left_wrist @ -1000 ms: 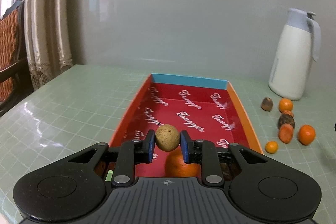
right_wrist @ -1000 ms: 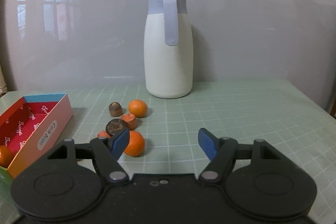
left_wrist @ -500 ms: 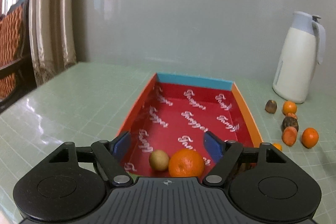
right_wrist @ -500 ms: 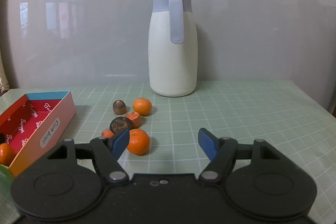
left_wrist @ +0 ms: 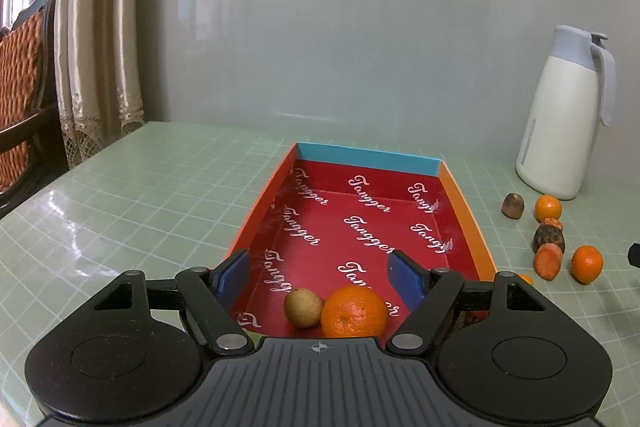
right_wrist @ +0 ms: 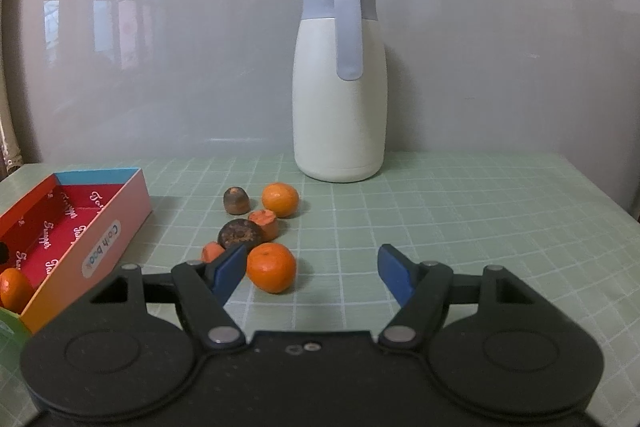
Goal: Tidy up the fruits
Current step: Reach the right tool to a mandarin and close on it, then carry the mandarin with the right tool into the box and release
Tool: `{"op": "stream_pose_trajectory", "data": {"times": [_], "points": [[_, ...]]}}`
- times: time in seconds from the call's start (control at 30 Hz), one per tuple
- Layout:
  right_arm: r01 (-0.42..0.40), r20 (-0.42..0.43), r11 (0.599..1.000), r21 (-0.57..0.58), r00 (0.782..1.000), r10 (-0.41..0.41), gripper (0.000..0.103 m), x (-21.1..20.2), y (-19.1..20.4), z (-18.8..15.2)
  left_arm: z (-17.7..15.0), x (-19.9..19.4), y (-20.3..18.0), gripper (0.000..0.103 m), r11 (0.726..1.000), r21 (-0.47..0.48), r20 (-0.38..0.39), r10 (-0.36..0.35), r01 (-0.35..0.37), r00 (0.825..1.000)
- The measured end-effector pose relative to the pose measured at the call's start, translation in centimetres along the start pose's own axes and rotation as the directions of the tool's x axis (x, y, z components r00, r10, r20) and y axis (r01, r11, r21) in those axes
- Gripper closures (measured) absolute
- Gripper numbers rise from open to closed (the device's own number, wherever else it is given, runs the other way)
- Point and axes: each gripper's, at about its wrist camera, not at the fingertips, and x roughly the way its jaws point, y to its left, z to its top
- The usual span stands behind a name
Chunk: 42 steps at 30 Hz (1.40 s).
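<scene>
Two fruits [left_wrist: 336, 311] in box [left_wrist: 466, 215] — below parted left tongs [left_wrist: 320, 273].

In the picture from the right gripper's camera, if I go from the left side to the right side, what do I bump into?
The red box → a small dark brown fruit → an orange → the white jug. The other fruits huddle too close together to put in order.

Left claw [left_wrist: 320, 273] gapes empty over the red box [left_wrist: 466, 219], tan fruit [left_wrist: 303, 307] touching orange [left_wrist: 354, 311] inside
</scene>
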Motion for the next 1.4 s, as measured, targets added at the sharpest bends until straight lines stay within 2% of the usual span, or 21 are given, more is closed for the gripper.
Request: {"op": "stream_pose_trajectory", "data": {"times": [0.2, 0.43, 0.57, 0.8, 0.93, 1.13, 1.2, 1.23, 1.4], "points": [[-0.014, -0.019, 0.999, -0.031, 1.0, 0.014, 0.032, 1.0, 1.0, -0.1, 0.0, -0.3, 0.6, 0.028, 1.0, -0.008, 0.007, 0.005, -0.005, 1.0], [-0.027, -0.037, 0.998, -0.06, 0.999, 0.025, 0.034, 2.3, 2.1, -0.1, 0.1, -0.8, 1.4, 0.028, 0.999, -0.018, 0.027, -0.029, 0.029, 0.999], [-0.025, -0.052, 0.997, -0.075, 0.998, 0.021, 0.036, 3.1, 2.5, -0.2, 0.4, -1.5, 2.4, 0.028, 0.999, -0.049, 0.066, -0.009, 0.012, 0.998], [-0.017, -0.081, 0.996, -0.092, 0.997, 0.009, 0.038, 4.5, 2.4, -0.4, 0.6, -1.8, 4.9, 0.028, 0.994, -0.099, 0.085, 0.05, -0.041, 0.995], [-0.02, -0.11, 0.995, -0.098, 0.994, 0.01, 0.046, 5.6, 2.6, -0.6, 0.3, -1.3, 6.7, 0.028, 0.989, -0.122, 0.056, 0.09, -0.082, 0.994], [-0.023, -0.131, 0.995, -0.1, 0.991, 0.01, 0.05, 6.9, 2.8, -0.7, 0.1, -0.8, 7.9, 0.028, 0.986, -0.124, 0.043, 0.119, -0.113, 0.992], [-0.035, -0.149, 0.995, -0.092, 0.989, 0.021, 0.064, 7.2, 2.8, -0.7, 0.1, -0.7, 8.3, 0.028, 0.984, -0.132, 0.044, 0.128, -0.121, 0.991], [-0.04, -0.151, 0.996, -0.083, 0.988, 0.027, 0.067, 7.3, 2.8, -0.6, 0.0, -0.6, 8.4, 0.028, 0.983, -0.134, 0.041, 0.132, -0.126, 0.99], [-0.047, -0.141, 0.996, -0.079, 0.989, 0.035, 0.068, 6.8, 3.2, -0.1, 0.0, -0.6, 9.0, 0.028, 0.98, -0.143, 0.038, 0.142, -0.135, 0.989]]}}
